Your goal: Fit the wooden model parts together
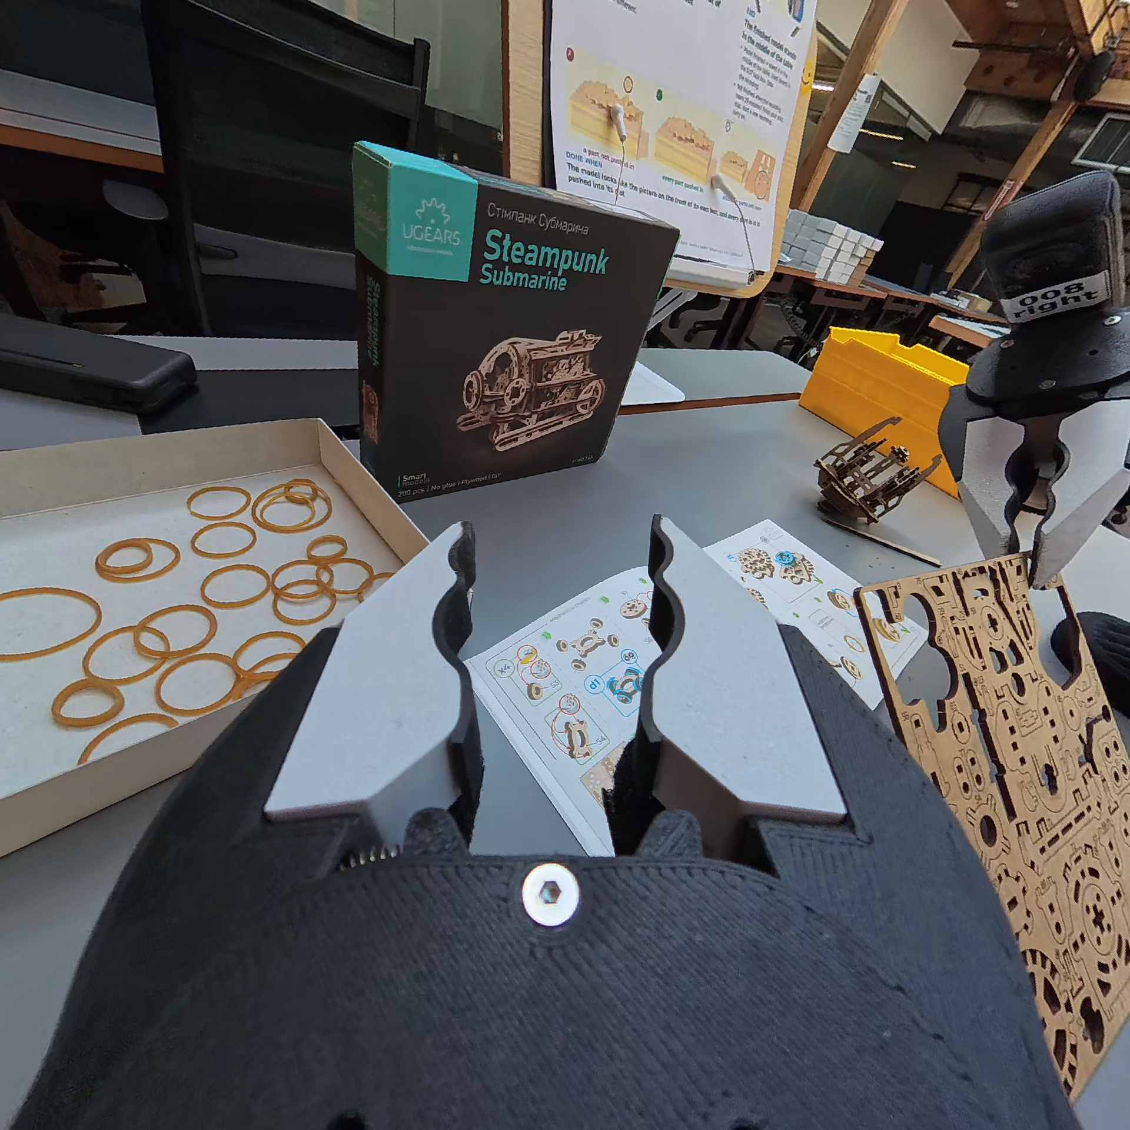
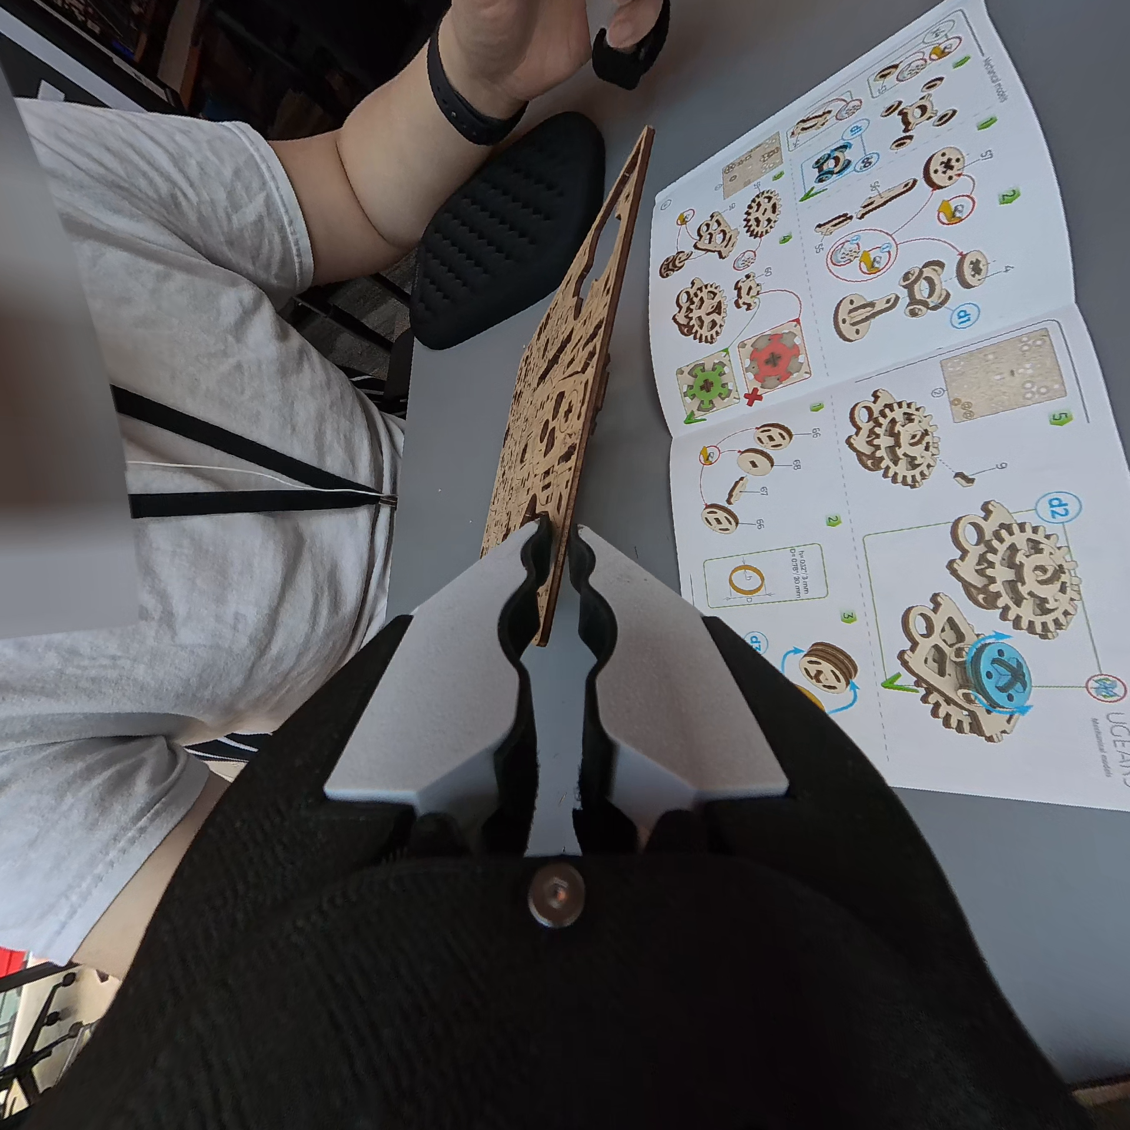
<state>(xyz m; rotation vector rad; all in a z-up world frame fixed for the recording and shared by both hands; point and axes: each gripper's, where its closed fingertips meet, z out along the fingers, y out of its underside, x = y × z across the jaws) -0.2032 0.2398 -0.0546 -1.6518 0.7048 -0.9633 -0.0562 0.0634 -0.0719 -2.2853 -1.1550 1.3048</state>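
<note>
The right gripper [image 2: 557,538] pinches the wooden sheet [image 2: 568,391] by one corner beside the booklet [image 2: 856,379]; it could twist loose. The left gripper [image 1: 559,550] gapes empty.

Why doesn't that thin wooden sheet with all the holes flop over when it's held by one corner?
The wooden sheet looks stiff: the right gripper pinches only one edge, yet it stands straight above the table. It is probably light, being thin and full of cutouts. Those cutouts leave narrow strips, so it may snap if bent or squeezed hard.
</note>
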